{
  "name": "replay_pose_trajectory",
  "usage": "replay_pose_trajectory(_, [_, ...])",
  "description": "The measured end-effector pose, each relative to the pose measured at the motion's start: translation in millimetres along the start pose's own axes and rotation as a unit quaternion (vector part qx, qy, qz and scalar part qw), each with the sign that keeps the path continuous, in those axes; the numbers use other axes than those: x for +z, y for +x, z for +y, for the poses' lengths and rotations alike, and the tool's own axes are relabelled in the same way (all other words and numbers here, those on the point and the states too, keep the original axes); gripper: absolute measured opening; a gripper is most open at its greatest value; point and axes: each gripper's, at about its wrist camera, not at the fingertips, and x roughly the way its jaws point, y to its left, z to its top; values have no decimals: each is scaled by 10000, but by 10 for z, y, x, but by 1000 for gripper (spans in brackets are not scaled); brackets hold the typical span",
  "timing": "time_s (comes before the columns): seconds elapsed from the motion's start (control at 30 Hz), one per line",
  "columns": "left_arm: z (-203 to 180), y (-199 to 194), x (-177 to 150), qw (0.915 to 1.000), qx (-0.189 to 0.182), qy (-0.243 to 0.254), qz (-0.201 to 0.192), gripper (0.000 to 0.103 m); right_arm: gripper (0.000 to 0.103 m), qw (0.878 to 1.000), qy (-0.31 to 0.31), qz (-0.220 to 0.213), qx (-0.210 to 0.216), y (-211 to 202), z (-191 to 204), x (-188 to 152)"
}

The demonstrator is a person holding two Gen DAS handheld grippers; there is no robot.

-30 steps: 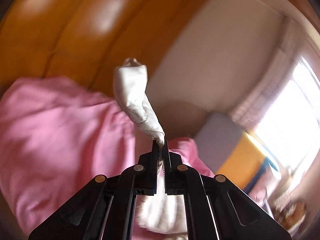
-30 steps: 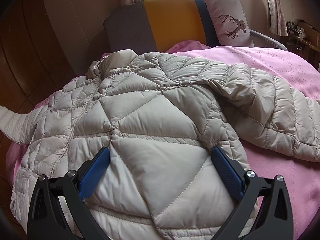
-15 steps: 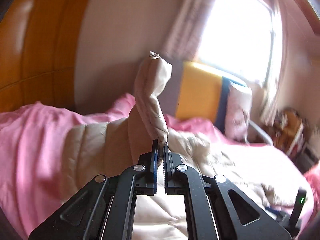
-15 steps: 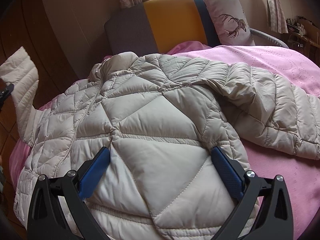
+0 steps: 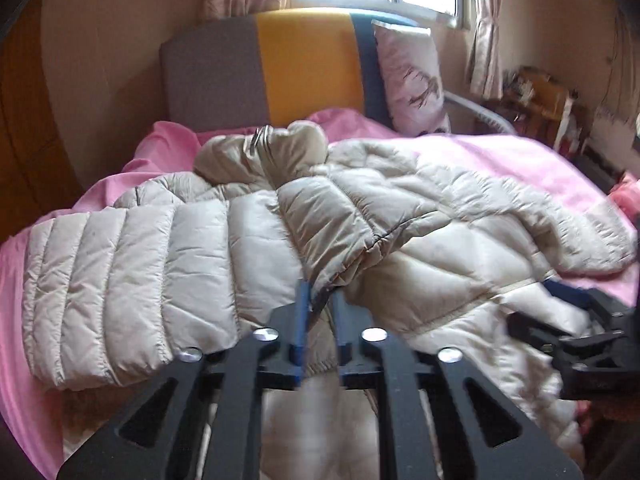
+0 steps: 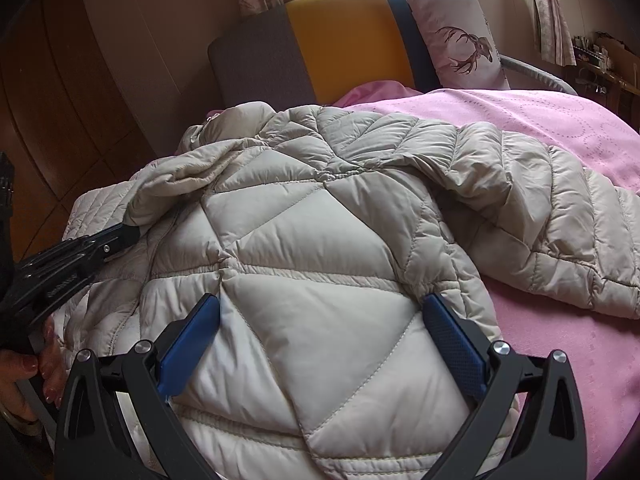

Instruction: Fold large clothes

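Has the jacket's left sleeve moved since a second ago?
Yes. In the right wrist view the sleeve hung off the bed's left side by the wooden wall; now it lies folded rightward across the jacket.

No text, no labels — nothing legible

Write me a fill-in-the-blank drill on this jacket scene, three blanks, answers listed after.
1. The puffer jacket lies on a ____ bedspread.
2. The cushion against the headboard shows a ____ print.
3. The left hand-held gripper, jaws opening, has the jacket's ____ between them, laid across the body.

Missing words: pink; deer; sleeve
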Motion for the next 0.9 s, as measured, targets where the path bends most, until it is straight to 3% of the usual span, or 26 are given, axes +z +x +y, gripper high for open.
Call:
replay_pose_trajectory(0.07, [140, -199, 32, 9990, -155, -278, -316, 76, 101, 10000, 3, -3, 4, 3, 4, -1])
replay_pose_trajectory(0.13, [374, -431, 71, 9946, -206, -692, -741, 76, 101, 10000, 2, -1, 0, 0, 0, 3])
replay_pose_trajectory(0.23, [855, -524, 138, 9876, 210, -1287, -876, 67, 101, 10000, -10, 6, -18, 4, 5, 2])
replay_pose_trajectory(0.27, [1075, -499, 148, 9835, 518, -1534, -814, 55, 101, 10000, -13, 8, -22, 0, -1, 3])
replay_pose_trajectory(0.3, [1219, -465, 143, 9799, 744, -1707, -711, 42, 101, 10000, -18, 7, -30, 2, 1, 2])
replay_pose_trajectory(0.43, [1888, -123, -29, 9605, 1395, -2409, 22, 26, 101, 10000, -20, 8, -33, 5, 3, 3])
replay_pose_trajectory(0.53, [2061, 94, -274, 9574, 1464, -2457, 388, 24, 101, 10000, -24, 12, -35, 6, 4, 1])
replay_pose_trajectory(0.77, [2021, 117, -425, 9629, 1425, -2285, 169, 25, 101, 10000, -40, 27, -57, 12, 6, 0])
replay_pose_trajectory(0.83, [2015, -48, -445, 9614, 1304, -2422, -20, 37, 101, 10000, -38, 24, -55, 14, 8, 1])
replay_pose_trajectory(0.9, [1949, -296, -528, 9573, 1272, -2557, -442, 87, 101, 10000, -33, 19, -46, 15, 9, 1])
